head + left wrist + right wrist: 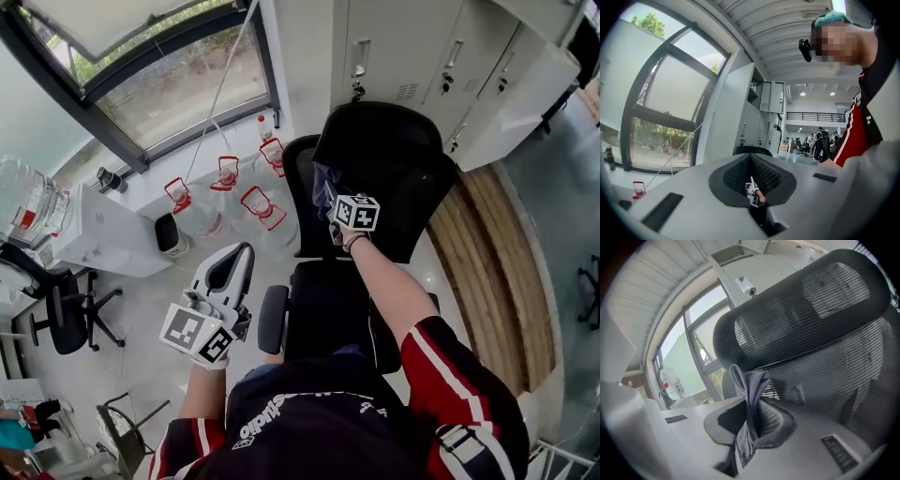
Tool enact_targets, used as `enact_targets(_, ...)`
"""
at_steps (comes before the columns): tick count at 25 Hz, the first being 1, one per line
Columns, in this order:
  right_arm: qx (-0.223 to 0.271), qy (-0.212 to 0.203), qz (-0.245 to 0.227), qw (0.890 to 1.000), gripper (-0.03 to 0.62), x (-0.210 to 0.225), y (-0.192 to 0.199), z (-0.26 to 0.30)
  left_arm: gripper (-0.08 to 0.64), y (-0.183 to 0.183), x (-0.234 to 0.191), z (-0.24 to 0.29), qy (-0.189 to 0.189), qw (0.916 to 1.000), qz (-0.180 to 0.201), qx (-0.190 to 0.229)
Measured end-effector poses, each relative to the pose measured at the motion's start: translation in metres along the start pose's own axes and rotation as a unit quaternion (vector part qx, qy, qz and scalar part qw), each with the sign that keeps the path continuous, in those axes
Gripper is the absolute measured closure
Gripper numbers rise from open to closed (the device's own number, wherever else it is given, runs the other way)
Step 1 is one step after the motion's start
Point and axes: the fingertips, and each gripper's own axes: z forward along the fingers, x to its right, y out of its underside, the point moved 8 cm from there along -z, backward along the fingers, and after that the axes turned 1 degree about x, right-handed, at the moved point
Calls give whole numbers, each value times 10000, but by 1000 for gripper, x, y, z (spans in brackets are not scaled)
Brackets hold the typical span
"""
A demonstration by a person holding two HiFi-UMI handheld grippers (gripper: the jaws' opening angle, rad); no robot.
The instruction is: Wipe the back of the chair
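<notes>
The black mesh office chair stands in front of me, its back filling the right gripper view. My right gripper is up against the chair back, shut on a grey-blue cloth. In the right gripper view the cloth sticks up folded from the closed right gripper, just short of the mesh. My left gripper hangs to the left of the chair, away from it. Its jaws meet with nothing between them in the left gripper view.
Several water jugs with red caps and a black bin stand on the floor left of the chair. White lockers line the wall behind it. Another black chair is at the far left, and a wooden floor strip lies to the right.
</notes>
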Motion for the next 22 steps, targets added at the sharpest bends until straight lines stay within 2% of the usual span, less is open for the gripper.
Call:
enact_targets(12,273,508,96,9983,534,91,-18,-72,535,6,62,33,293,9994,167,-39)
enact_targets(22,422,971,-5,9944,534,174,-36,-139,535,15,103,66,555,9984,103,-18)
